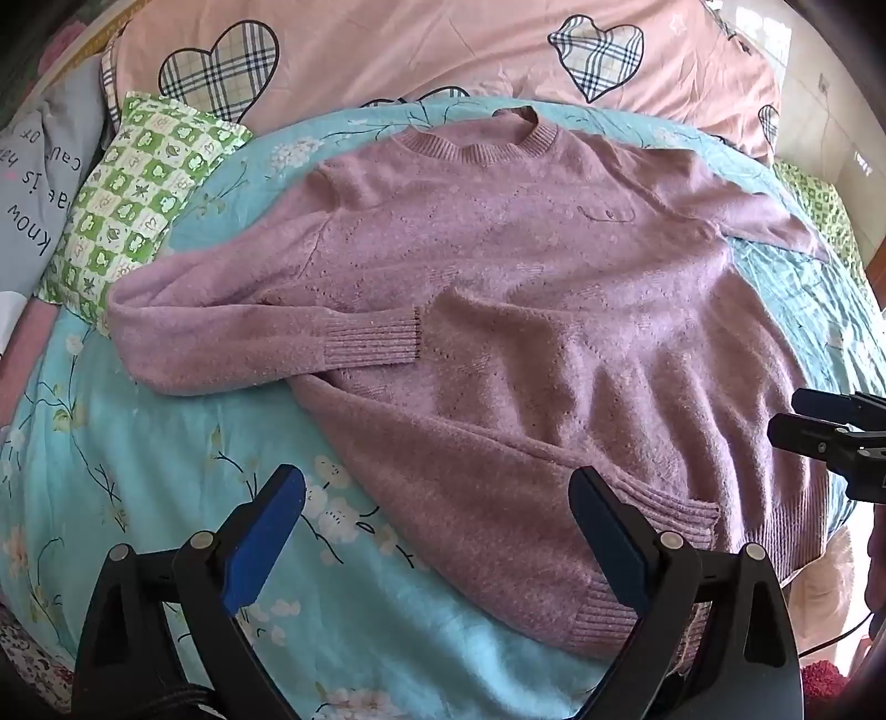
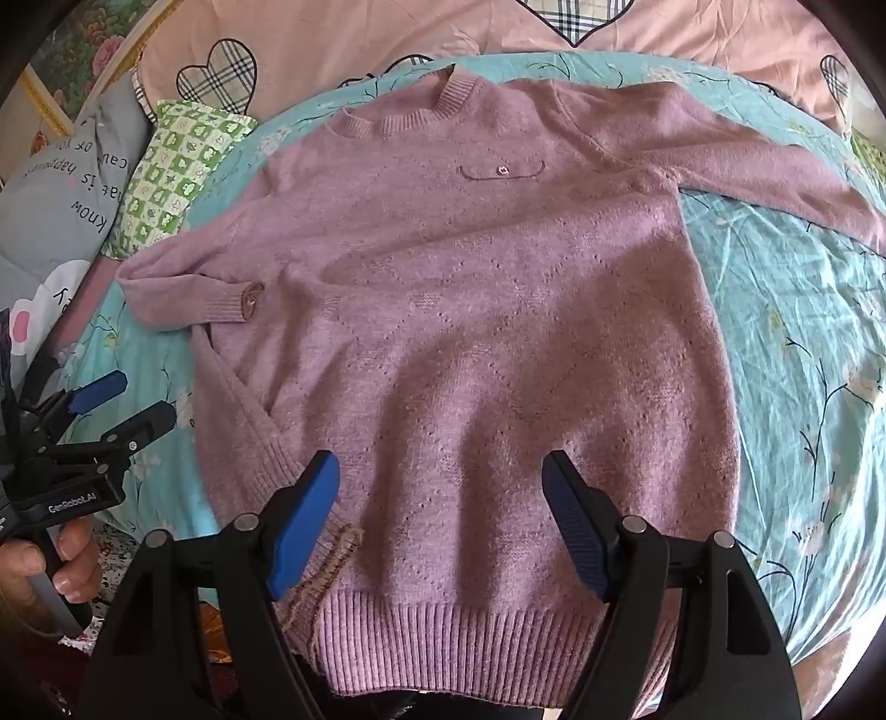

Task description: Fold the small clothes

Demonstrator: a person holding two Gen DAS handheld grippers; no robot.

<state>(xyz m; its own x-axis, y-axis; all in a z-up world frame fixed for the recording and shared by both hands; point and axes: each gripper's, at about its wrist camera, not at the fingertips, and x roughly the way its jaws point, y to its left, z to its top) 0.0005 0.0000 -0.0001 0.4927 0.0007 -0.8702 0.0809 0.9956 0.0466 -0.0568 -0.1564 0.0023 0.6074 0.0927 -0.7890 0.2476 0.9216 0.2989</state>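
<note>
A pink knitted sweater (image 1: 526, 288) lies flat on the bed, front up, collar at the far side; it also shows in the right wrist view (image 2: 470, 310). Its left sleeve (image 1: 266, 327) is folded in across the body, with the left side edge folded over too. Its right sleeve (image 2: 747, 160) stretches out to the right. My left gripper (image 1: 437, 531) is open and empty above the sweater's lower left corner. My right gripper (image 2: 440, 509) is open and empty above the ribbed hem (image 2: 470, 648). Each gripper shows at the edge of the other's view.
The sweater lies on a turquoise floral sheet (image 1: 166, 443). A green checked pillow (image 1: 138, 205) lies at the far left, beside a grey cushion with text (image 2: 61, 188). A pink quilt with plaid hearts (image 1: 415, 50) runs along the far side.
</note>
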